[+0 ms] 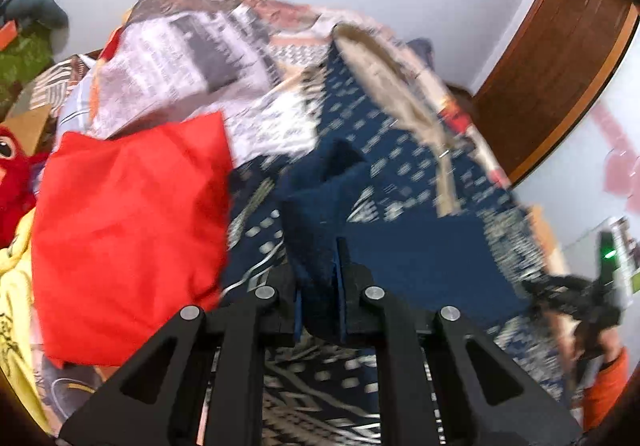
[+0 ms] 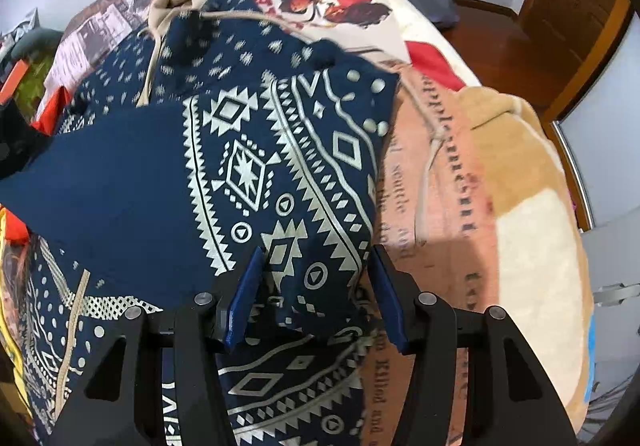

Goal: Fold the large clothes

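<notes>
One navy patterned garment [image 2: 248,165] lies on the printed blanket [image 2: 480,173] w/ one red cloth [image 1: 128,230] beside it. Left gripper [image 1: 320,270] clenched on a navy fold; right gripper [image 2: 316,286] released, fingers spread over the garment's edge.

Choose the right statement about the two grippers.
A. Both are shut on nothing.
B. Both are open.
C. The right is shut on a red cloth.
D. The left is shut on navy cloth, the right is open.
D: the left gripper pinches a fold of the navy patterned garment, while the right gripper has its fingers spread apart over it.
</notes>
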Demonstrator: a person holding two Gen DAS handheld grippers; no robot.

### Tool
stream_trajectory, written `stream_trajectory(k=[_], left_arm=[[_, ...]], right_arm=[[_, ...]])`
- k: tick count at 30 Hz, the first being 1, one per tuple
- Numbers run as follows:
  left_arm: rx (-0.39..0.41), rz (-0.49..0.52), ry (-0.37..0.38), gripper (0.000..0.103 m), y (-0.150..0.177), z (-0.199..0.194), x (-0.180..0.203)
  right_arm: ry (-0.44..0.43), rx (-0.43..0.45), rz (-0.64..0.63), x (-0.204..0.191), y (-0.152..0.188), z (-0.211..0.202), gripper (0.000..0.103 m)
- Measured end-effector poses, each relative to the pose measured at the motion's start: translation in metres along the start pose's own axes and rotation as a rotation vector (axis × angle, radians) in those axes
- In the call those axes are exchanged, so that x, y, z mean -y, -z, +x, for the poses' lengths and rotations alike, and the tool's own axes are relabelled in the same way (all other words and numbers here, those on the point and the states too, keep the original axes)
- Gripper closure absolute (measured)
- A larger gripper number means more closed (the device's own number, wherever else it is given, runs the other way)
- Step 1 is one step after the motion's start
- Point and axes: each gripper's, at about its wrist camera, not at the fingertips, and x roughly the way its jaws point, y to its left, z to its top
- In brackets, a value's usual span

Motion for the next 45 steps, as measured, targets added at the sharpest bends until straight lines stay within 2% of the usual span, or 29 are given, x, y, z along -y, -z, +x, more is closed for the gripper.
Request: stream_trajectory(k=[6, 8, 10, 14, 17, 22, 26, 31, 38, 45], left_arm=[[-0.113, -0.017, -0.129, 0.080, 0.028, 0.035, -0.033], [-0.125, -0.010, -0.161, 0.057, 0.037, 0.036, -0.039], [-0.106, 0.008, -0.203, 0.048, 0.042, 0.029, -0.042], [-0.109, 0.071, -0.259, 0.048, 0.043, 0.010, -0.046], [-0.080, 0.102, -0.269, 0.048, 0.035, -0.009, -0.043], [0.001, 0.152, -0.253, 0.045, 0.009, -0.037, -0.023], [0.057, 0.170, -0.169, 0.042, -0.026, -0.047, 0.003], [0.097, 0.197, -0.109, 0.037, -0.065, -0.040, 0.034], [0.064, 0.198, -0.068, 0.037, -0.108, 0.008, 0.061], [-0.026, 0.075, 0.043, 0.037, -0.135, 0.081, 0.058]], right_arm=[[0.011, -0.004, 0.000, -0.001, 0.002, -0.001, 0.048], [0.010, -0.007, 0.000, 0.000, 0.003, -0.002, 0.047], [0.013, -0.008, -0.001, 0.001, 0.004, -0.003, 0.047], [0.027, -0.005, -0.020, -0.001, 0.002, -0.009, 0.047], [0.045, 0.021, -0.040, -0.004, -0.004, -0.018, 0.047], [0.056, 0.098, -0.066, -0.011, -0.026, -0.042, 0.047], [0.057, 0.170, -0.092, -0.021, -0.050, -0.059, 0.047], [0.046, 0.242, -0.133, -0.039, -0.084, -0.073, 0.047], [-0.005, 0.265, -0.142, -0.059, -0.128, -0.059, 0.047], [-0.035, 0.209, -0.115, -0.075, -0.173, -0.010, 0.047]])
